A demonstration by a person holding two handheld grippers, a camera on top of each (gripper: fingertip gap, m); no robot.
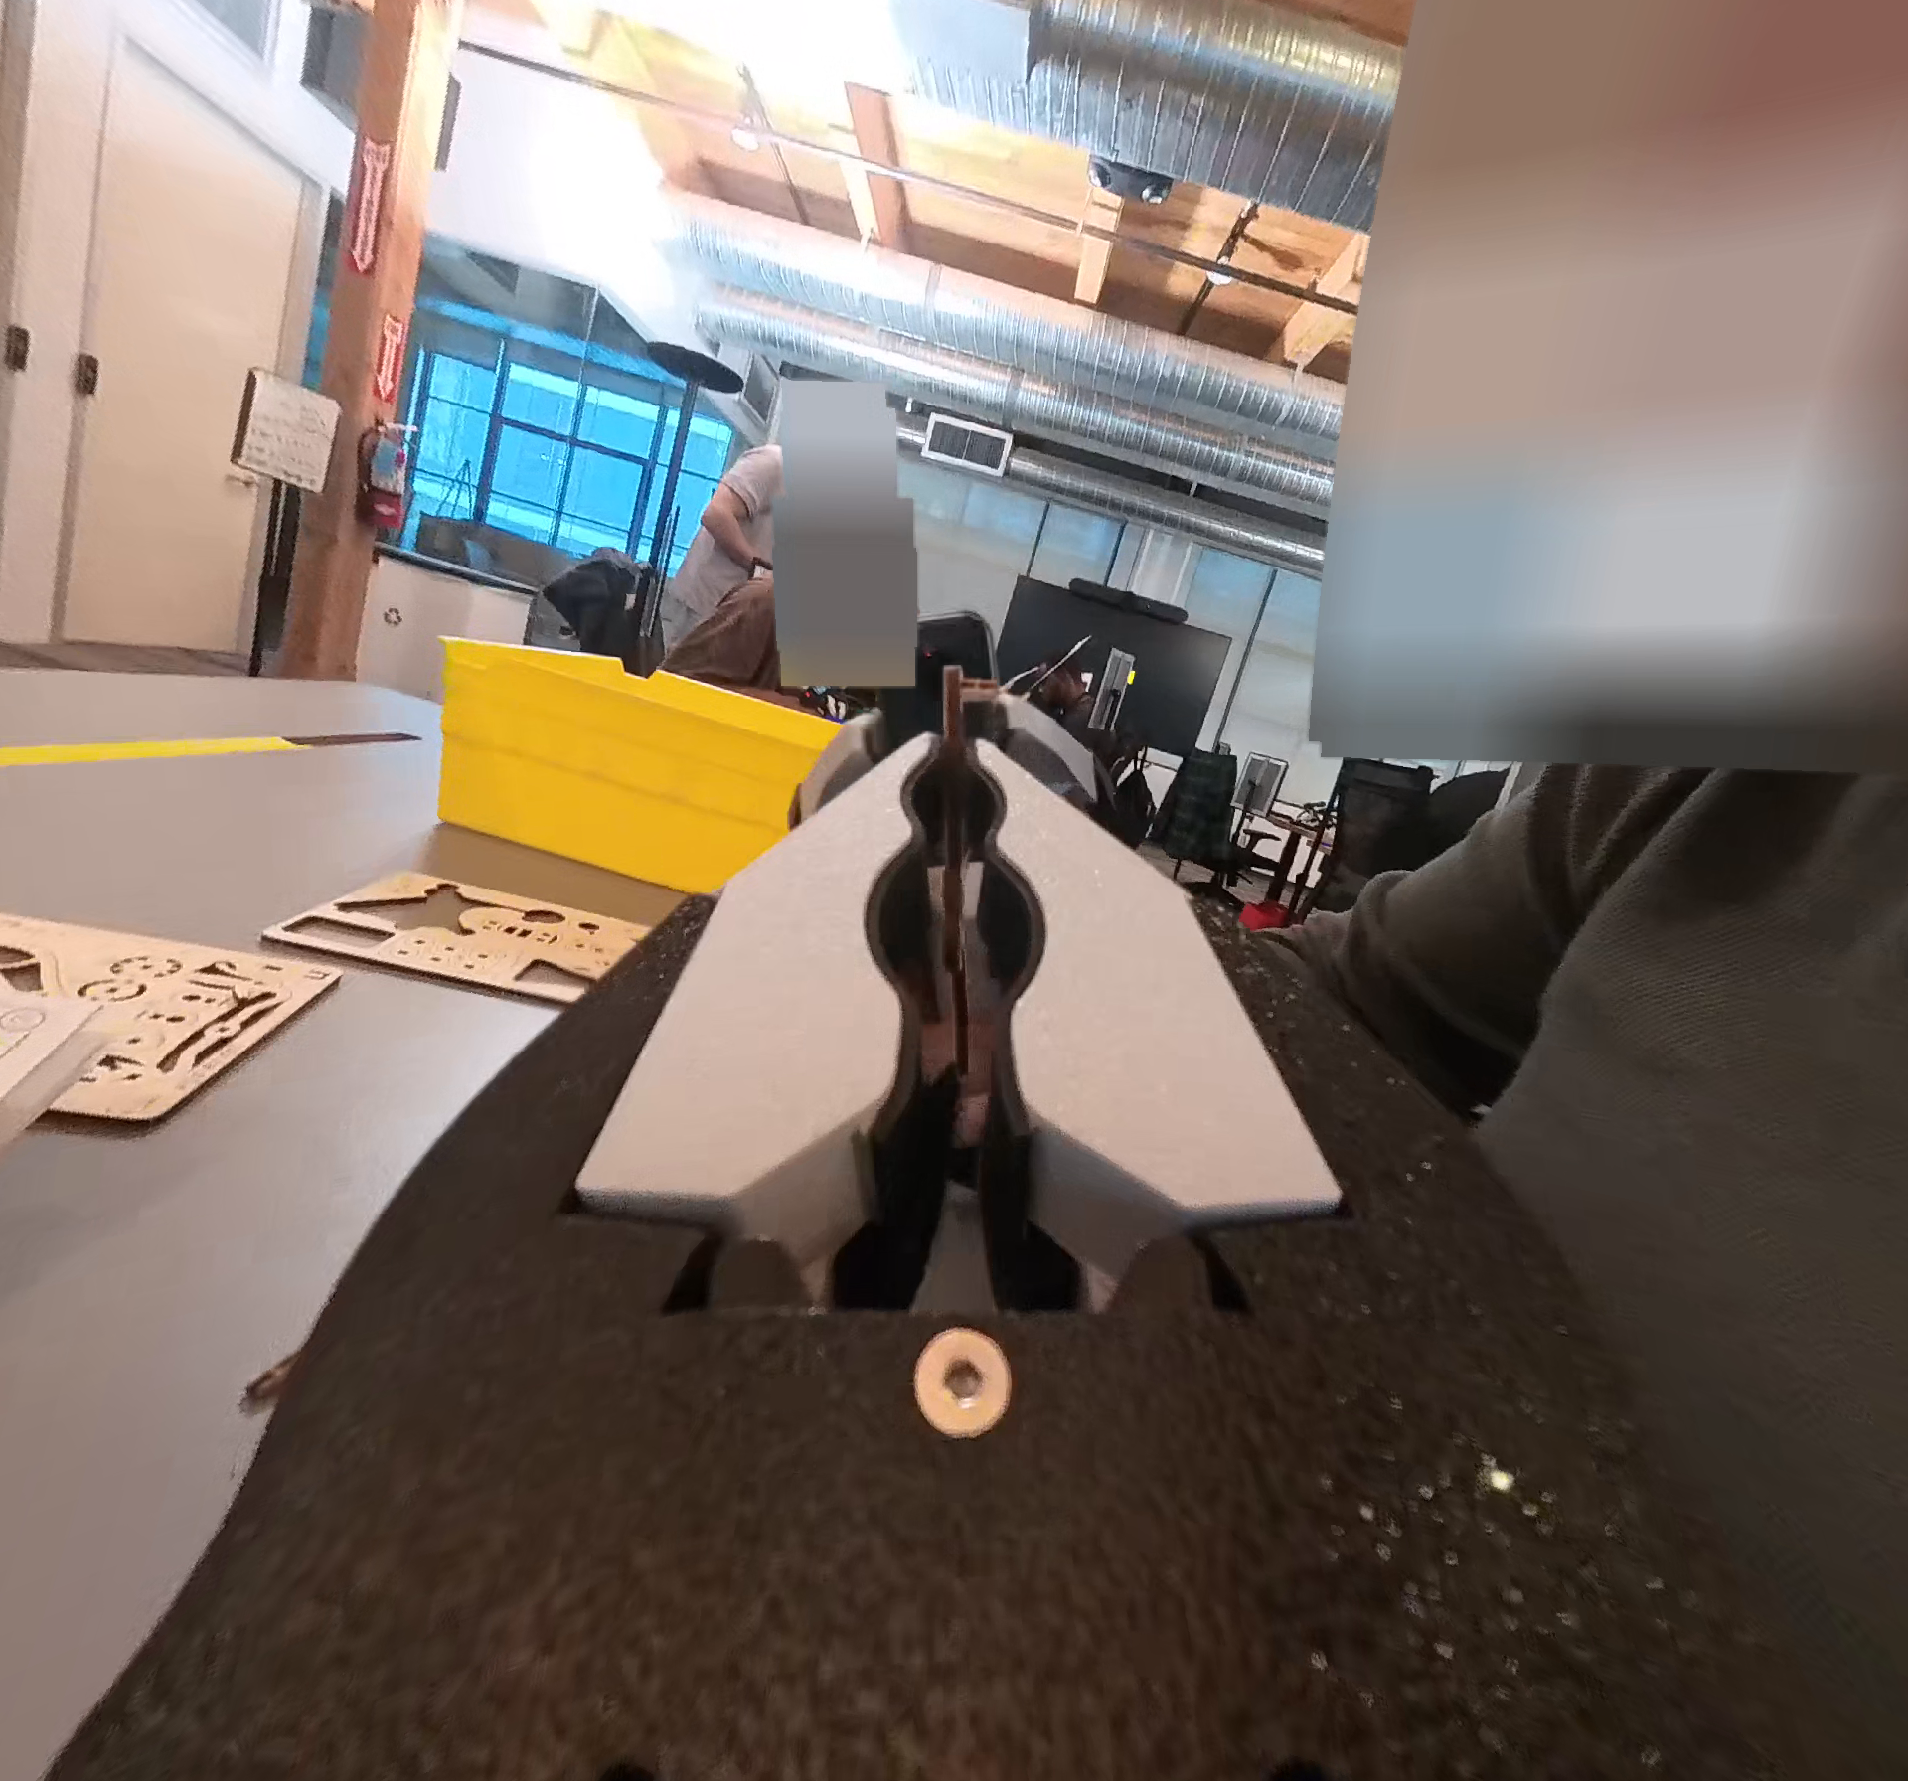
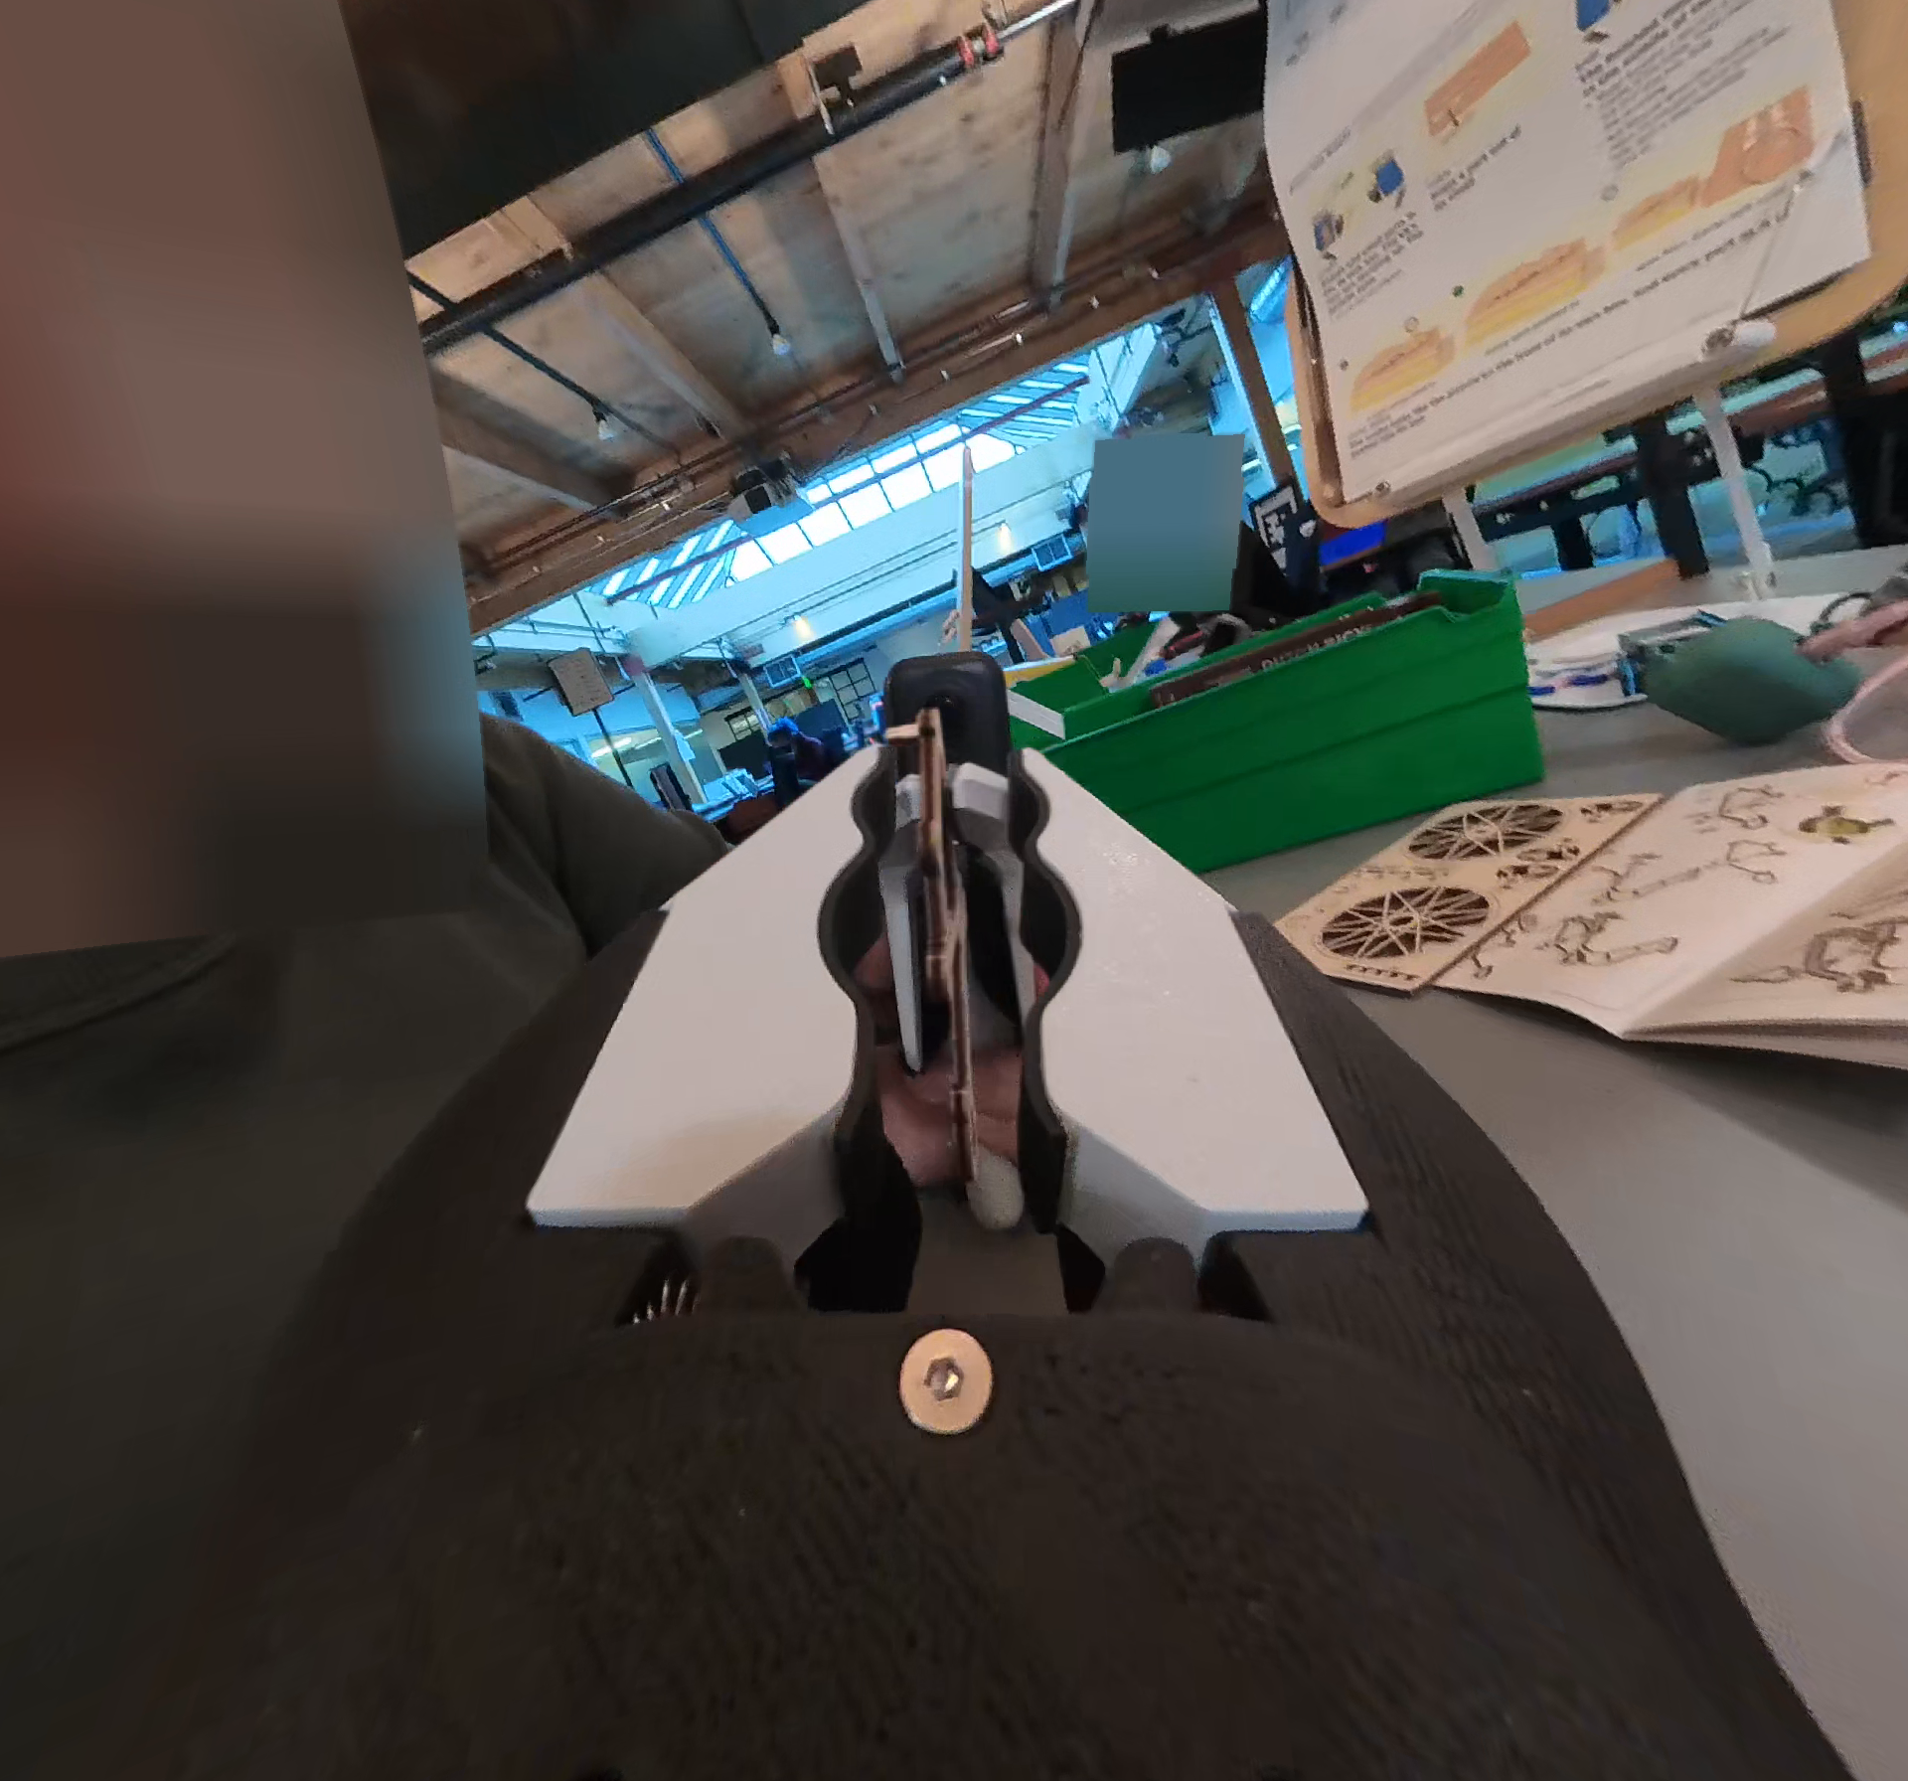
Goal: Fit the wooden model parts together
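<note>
- Wooden model part (image 1: 956,864), thin and flat, stands edge-on in the left gripper (image 1: 952,750), whose fingers are clamped on it.
- Right gripper (image 2: 937,781) faces the left one with its jaws spread around the left fingers (image 2: 900,890) and the same piece; its pads do not press on it.
- Cut-out wooden sheets (image 1: 465,931) lie on the table (image 1: 207,1267) beside a yellow bin (image 1: 609,781).

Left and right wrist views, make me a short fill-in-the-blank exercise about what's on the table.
1. The bin in the left wrist view is coloured ____.
2. The bin in the right wrist view is coloured ____.
3. The left gripper is shut on a thin ____ part.
4. The open booklet lies on a wooden ____ with wheel cutouts.

Missing words: yellow; green; wooden; sheet
</note>
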